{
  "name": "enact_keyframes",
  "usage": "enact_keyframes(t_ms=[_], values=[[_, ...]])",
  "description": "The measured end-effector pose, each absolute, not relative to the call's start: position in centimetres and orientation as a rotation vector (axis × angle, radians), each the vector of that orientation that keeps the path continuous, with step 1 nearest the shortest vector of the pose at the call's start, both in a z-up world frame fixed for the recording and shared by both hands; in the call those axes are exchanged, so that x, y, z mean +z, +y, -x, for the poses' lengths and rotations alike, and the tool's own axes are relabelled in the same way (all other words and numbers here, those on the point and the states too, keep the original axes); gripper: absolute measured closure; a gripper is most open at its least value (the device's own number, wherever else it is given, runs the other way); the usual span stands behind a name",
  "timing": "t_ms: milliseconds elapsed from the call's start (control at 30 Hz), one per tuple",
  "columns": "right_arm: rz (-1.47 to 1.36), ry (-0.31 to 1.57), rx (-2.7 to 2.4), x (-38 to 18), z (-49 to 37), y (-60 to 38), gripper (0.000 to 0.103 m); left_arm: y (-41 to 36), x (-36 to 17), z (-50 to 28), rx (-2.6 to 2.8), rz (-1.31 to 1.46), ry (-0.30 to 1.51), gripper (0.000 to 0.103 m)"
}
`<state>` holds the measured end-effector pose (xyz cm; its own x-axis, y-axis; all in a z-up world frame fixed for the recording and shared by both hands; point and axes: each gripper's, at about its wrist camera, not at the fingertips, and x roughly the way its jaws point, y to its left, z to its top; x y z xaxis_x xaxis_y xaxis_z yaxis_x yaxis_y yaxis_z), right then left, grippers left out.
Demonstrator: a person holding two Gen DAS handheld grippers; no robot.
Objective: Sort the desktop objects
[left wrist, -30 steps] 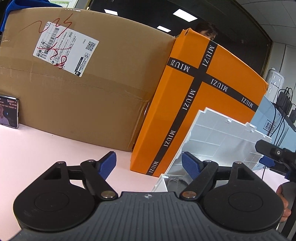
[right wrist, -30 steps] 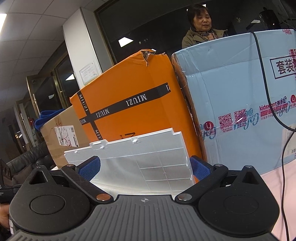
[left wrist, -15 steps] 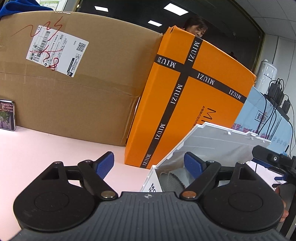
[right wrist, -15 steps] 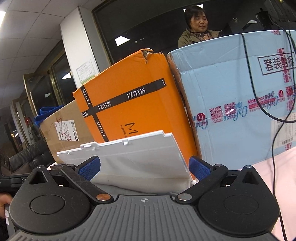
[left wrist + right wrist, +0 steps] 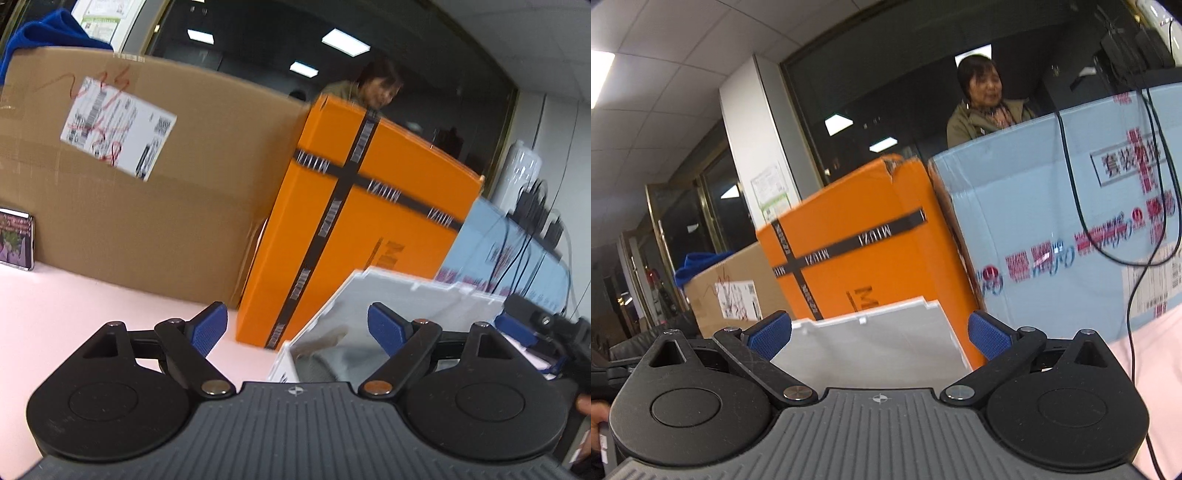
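left gripper (image 5: 297,326): jaws wide apart, empty.
right gripper (image 5: 879,334): jaws wide apart, empty.
white plastic lid (image 5: 413,314): raised, tilted; right of centre for left jaws, dead ahead between right jaws (image 5: 882,350).
long axis: left-right across the right jaws.
nearer: right gripper, my judgement.
far: orange MIUZI box (image 5: 362,236), touching cardboard box (image 5: 147,206).

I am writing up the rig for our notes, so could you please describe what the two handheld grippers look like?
The left gripper and the right gripper look identical: each has a ribbed dark grey body bearing a small crosshair mark, two round black discs, and black linkage arms with metal pivot pins. The fingers end in blue textured pads. No cables or sleeves show on either.
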<state>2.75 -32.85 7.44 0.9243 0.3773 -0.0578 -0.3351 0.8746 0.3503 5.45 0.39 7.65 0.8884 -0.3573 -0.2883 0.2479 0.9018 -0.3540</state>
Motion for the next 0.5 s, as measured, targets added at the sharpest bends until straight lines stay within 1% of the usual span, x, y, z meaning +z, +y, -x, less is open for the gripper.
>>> enact_keyframes(t_ms=[167,233,267,300,367,400,500], values=[[-0.366,0.109,0.360,7.7,-3.3,-32.6,0.000,0.2,8.0,-5.2,-0.325,0.352,0.301,0.022],[-0.385,0.123,0.373,7.6,-3.6,-32.6,0.000,0.2,7.9,-5.3,-0.335,0.377,0.287,0.026],[-0.394,0.130,0.382,7.6,-3.8,-32.6,0.000,0.2,7.9,-5.3,-0.341,0.388,0.284,0.032],[-0.401,0.135,0.388,7.5,-4.0,-32.5,0.000,0.2,7.9,-5.4,-0.347,0.394,0.283,0.039],[-0.398,0.134,0.379,7.6,-3.9,-32.4,0.001,0.1,7.9,-5.5,-0.367,0.403,0.277,0.048],[-0.398,0.134,0.376,7.6,-3.9,-32.4,0.002,0.0,7.9,-5.5,-0.375,0.406,0.275,0.052],[-0.403,0.139,0.374,7.5,-3.7,-32.4,0.002,-0.4,8.0,-5.3,-0.391,0.396,0.272,0.058]])
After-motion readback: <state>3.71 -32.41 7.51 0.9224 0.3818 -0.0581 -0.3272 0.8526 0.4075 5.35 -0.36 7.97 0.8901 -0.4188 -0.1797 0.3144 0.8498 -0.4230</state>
